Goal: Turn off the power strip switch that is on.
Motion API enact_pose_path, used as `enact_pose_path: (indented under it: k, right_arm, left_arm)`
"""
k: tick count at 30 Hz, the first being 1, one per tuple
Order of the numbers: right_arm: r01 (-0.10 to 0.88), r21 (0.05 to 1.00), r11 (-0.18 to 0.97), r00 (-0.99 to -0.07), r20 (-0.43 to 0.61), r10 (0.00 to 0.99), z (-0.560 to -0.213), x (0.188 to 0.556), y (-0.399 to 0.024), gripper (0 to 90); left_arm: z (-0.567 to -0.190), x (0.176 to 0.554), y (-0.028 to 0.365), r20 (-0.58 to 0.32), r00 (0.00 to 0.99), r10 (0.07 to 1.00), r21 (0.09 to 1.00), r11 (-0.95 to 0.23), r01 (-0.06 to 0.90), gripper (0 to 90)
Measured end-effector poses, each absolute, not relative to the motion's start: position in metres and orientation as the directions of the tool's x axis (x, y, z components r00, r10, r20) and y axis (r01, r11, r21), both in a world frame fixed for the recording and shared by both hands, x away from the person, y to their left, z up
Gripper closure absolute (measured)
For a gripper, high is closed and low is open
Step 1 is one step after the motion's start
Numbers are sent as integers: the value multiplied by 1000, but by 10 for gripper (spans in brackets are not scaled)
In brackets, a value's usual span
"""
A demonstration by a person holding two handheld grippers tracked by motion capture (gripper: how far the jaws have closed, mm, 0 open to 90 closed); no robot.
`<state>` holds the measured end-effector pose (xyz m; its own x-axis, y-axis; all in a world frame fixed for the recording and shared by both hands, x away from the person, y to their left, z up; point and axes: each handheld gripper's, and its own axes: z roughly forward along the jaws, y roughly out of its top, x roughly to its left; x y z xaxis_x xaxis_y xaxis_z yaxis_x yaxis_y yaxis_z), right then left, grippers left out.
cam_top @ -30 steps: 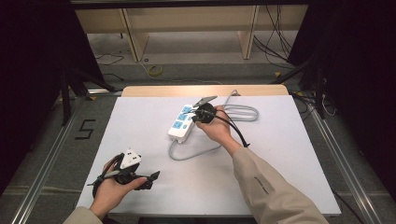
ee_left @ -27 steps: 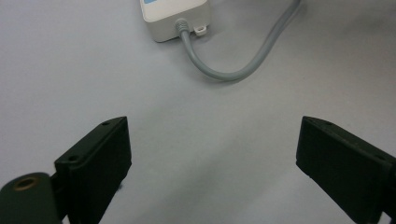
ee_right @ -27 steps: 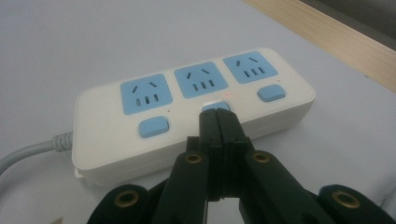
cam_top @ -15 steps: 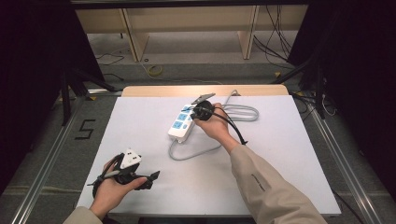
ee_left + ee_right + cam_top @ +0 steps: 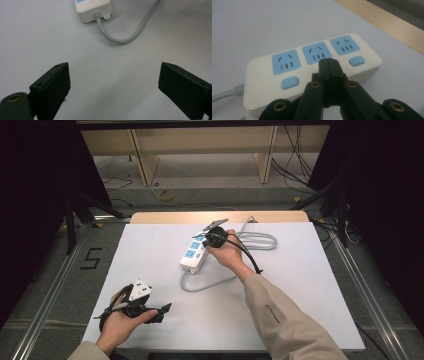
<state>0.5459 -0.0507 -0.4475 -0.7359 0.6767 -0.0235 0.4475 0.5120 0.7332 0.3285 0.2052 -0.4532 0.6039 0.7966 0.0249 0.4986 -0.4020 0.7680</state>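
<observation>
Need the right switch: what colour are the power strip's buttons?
Light blue buttons on the white power strip, clearest in the right gripper view.

White three-socket power strip [image 5: 312, 72] flat

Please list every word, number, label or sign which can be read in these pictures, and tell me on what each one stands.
"5": a dark mark on the grey floor, left of the table, in the high view.
A small mark on the person's beige sleeve: too small to read.
Power strip: no words or brand can be read; it has blue socket faces and blue buttons without text.
</observation>
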Motion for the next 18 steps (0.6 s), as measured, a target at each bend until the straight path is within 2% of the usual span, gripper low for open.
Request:
enact_pose_path:
  k: [18]
  right_arm:
    - [459,726,513,-731,-19,682,-451,552,-45,900]
  left_arm:
    - [-454,328,205,23,607,795,768,-403,499,101]
